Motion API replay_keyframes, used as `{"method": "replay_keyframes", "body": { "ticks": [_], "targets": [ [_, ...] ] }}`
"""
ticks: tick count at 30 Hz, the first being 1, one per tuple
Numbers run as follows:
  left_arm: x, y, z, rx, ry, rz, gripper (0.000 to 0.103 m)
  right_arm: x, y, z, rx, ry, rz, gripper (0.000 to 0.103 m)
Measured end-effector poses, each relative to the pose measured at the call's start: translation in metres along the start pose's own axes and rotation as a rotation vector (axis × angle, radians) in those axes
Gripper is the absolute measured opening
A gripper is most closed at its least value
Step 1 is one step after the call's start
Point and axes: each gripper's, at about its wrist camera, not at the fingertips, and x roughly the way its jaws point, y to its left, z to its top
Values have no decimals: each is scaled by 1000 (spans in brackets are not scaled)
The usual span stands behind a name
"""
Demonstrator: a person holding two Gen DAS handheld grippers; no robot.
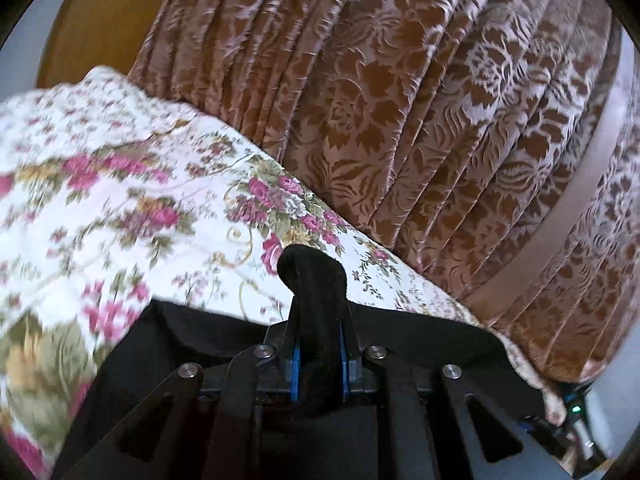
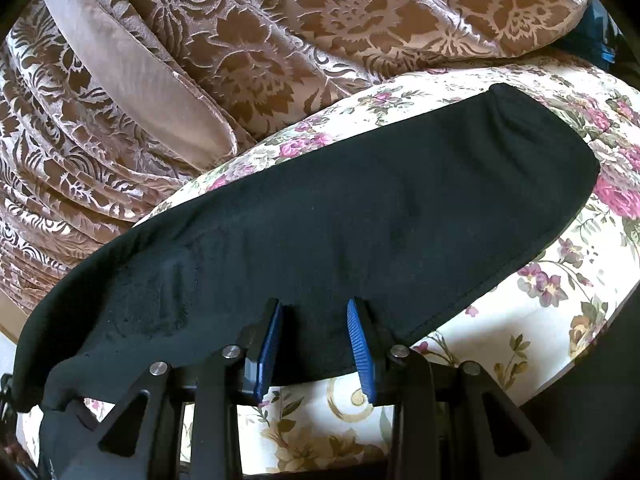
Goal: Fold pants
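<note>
The black pants (image 2: 360, 208) lie as a long band across a floral bedspread (image 2: 540, 320) in the right wrist view. My right gripper (image 2: 314, 308) is open, its blue pads (image 2: 360, 348) spread over the near edge of the pants, nothing between them. In the left wrist view my left gripper (image 1: 318, 304) is shut on a bunched fold of the black pants (image 1: 312, 268), which sticks up past the fingertips; more black cloth (image 1: 180, 340) hangs below, above the floral bedspread (image 1: 120, 200).
A brown and pink patterned curtain (image 1: 400, 100) hangs right behind the bed, also in the right wrist view (image 2: 240, 40), with a plain band (image 2: 132, 80) across it. A wooden surface (image 1: 92, 20) shows at far left.
</note>
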Motion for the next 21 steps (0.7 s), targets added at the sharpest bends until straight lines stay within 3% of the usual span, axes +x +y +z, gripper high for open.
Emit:
{"method": "replay_keyframes", "body": {
  "ticks": [9, 13, 16, 21],
  "targets": [
    [-6, 33, -47, -174, 47, 0, 14, -1, 2, 0, -13, 0, -14, 34],
    [0, 41, -60, -202, 47, 6, 14, -16, 17, 4, -66, -40, -72, 34],
    [-1, 40, -60, -190, 37, 0, 14, -40, 33, -1, -85, -119, 3, 38],
    [-4, 42, -61, -201, 35, -19, 14, -41, 73, -16, -160, -75, 91, 39]
  ]
}}
